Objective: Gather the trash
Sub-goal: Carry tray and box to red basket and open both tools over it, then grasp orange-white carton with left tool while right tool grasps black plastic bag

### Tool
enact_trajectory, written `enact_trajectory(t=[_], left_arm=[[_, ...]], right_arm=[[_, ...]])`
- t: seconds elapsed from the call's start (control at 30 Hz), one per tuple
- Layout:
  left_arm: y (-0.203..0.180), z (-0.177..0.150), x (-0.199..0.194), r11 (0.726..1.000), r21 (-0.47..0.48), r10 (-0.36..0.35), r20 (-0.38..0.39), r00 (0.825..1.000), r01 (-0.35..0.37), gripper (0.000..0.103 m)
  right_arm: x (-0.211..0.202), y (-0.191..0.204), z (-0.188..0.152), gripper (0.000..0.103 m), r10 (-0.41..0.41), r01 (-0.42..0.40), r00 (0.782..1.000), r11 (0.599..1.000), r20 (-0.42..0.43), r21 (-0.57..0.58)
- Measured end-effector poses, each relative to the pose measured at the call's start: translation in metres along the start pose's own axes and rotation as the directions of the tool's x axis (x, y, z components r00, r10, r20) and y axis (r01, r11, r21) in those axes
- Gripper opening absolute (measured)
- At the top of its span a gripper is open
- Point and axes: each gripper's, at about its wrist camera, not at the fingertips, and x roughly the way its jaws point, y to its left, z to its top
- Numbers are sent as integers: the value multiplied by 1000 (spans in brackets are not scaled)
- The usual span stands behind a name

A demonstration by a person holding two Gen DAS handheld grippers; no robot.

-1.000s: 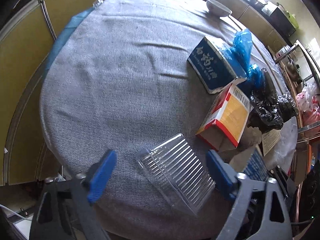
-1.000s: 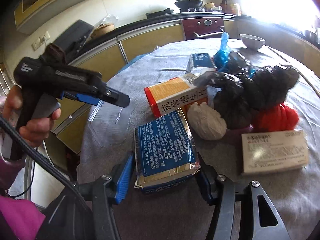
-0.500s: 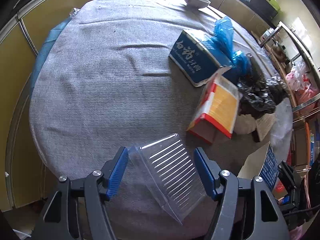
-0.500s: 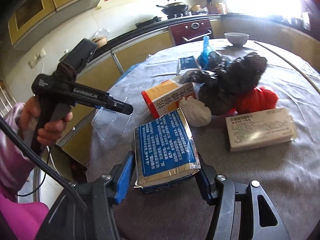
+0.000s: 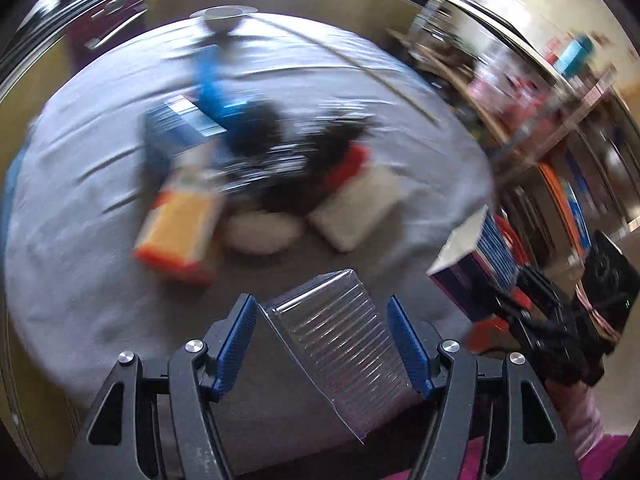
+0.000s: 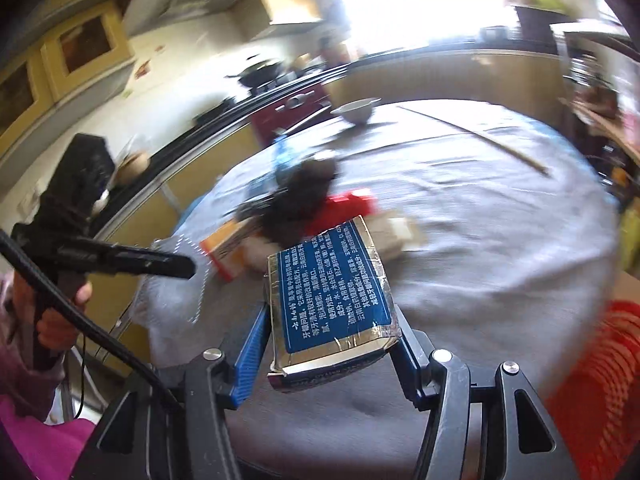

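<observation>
Both of your tools are loaded: the left tool [image 5: 322,344] has its blue pads pinching the clear ribbed plastic tray [image 5: 340,344] across its width, the tray's long axis running straight out along the fingers and lifted off the grey cloth-covered tabletop [image 5: 80,200]. Your right tool [image 6: 328,344] is clamped on the blue-and-gold foil-wrapped box [image 6: 334,300], gripped by its long sides, label up, also clear of the cloth. What matters next is where the load goes, and no bin shows plainly in either view; something red and ribbed [image 6: 596,392] sits at the right edge by your right tool, too blurred to name. The rest of the trash lies ahead of both tools, mid-table: the orange-and-red carton [image 5: 180,232], a white crumpled wad [image 5: 260,230], a pale flat box [image 5: 356,208], black bags [image 5: 288,160] and a blue bag [image 5: 212,80], with a white bowl [image 5: 222,18] far behind. The two tools ride close together, so mind the held box bumping the tray.
</observation>
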Motion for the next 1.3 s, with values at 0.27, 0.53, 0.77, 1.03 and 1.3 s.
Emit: enact_trajectory(t=[0.27,0.53,0.77,1.03,1.3], left_arm=[[-131,34,46,957,270,-96,-58,994,108,69],[-254,48,93,868,443,-186,-131,974,225,70],[-281,54,108,858,468,-168,-129,977,210,71],[-211,37,74,913,404,-52,-26,998,58,72],[-59,6,1,982,135,118,122,985,-134,72]], right_arm=[[-79,-100,-28,61,-215,189,973,948,80,258],[-149,-168,-66,64,-321,224,939,846,125,484],[-176,-186,-86,75,-326,173,929,801,176,573],[-154,-164,-62,75,-289,163,940,845,179,509],[-83,-110,-17,75,-171,121,980,913,97,389]])
